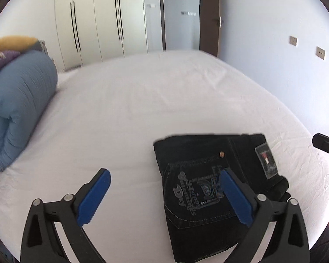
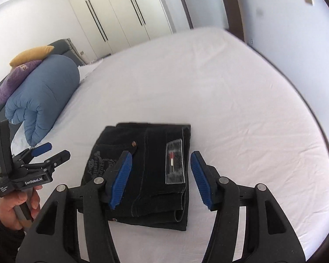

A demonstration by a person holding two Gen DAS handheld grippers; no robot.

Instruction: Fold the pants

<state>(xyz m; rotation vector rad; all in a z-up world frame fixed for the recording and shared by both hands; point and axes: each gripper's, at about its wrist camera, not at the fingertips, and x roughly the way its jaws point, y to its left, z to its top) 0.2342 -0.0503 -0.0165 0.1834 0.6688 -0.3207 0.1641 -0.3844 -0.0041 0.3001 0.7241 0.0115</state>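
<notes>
Both my tongs hang above the bed with nothing between their blue pads. My left gripper point(image 1: 165, 194) is spread wide; my right gripper point(image 2: 161, 178) stands partly apart. Neither touches cloth. Below them, at lower centre of each frame, the pants point(image 2: 151, 173) lie folded into a dark block on the white sheet point(image 1: 164, 100), back pocket and label up. At far left rests a rolled blue duvet point(image 1: 17, 105).
</notes>
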